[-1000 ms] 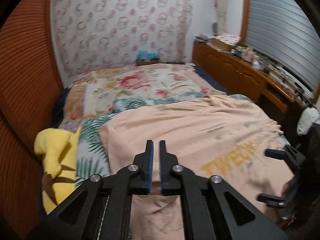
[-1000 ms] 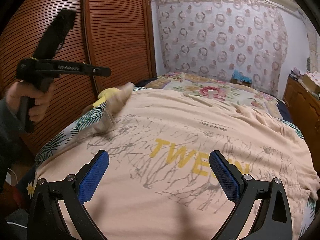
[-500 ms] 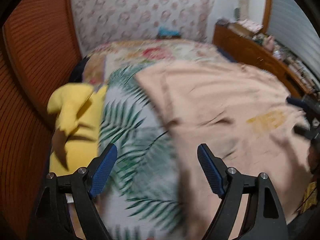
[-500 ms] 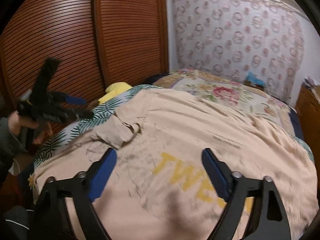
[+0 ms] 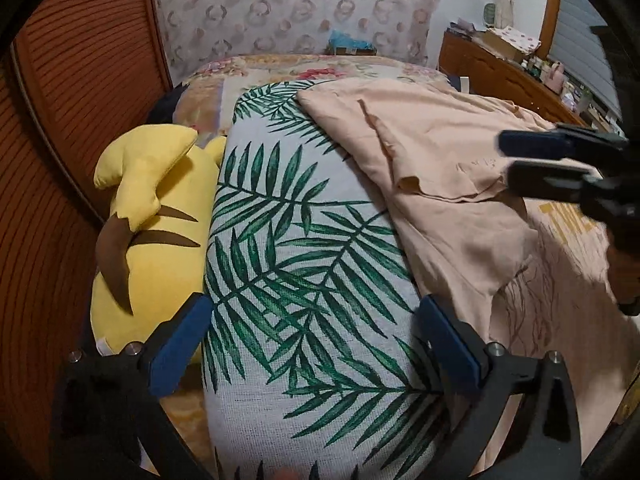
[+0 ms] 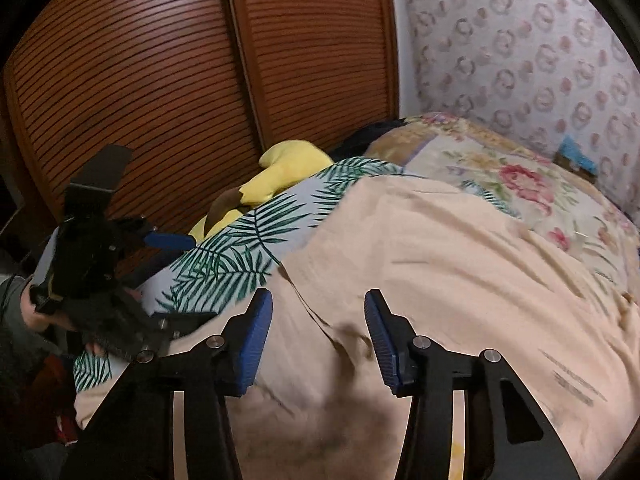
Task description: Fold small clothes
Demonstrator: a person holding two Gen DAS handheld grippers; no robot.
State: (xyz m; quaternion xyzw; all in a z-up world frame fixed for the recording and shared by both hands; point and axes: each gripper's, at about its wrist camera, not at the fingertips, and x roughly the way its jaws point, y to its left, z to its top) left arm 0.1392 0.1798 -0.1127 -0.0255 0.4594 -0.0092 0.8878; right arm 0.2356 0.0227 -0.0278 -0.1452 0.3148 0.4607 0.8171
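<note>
Your left tongs point(image 5: 314, 344) hang wide apart with nothing between the blue pads point(image 5: 180, 350), above the palm-leaf cover point(image 5: 296, 264) on the bed point(image 5: 280, 70). The shirt point(image 5: 432, 152), peach with yellow lettering, lies spread on the bed to the right of them, its left edge running from near right to far left across the leaf print. One sleeve point(image 5: 436, 168) is folded inward over the body of the shirt, its hem lying loose in a curved line. A yellow plush point(image 5: 156, 220) lies at the left of the bed, against the slatted wardrobe point(image 5: 72, 92).

Your right tongs point(image 6: 318, 340) are also apart, at a medium gap, holding nothing. They hover over the shirt point(image 6: 440, 264) close to the folded sleeve's edge; whether the pads point(image 6: 256, 344) touch the cloth cannot be told, as the fabric just below them is blurred. In the left wrist view the same right tongs point(image 5: 532, 160) enter from the right, just above the sleeve hem. In the right wrist view the left tongs point(image 6: 160, 276) show at the left, in your hand point(image 6: 36, 308), over the near left corner of the leaf cover point(image 6: 232, 256). The plush point(image 6: 280, 176) sits beyond, by the wardrobe point(image 6: 160, 72). Far across the bed lies a floral quilt point(image 6: 512, 176), below a patterned curtain point(image 6: 540, 52).
</note>
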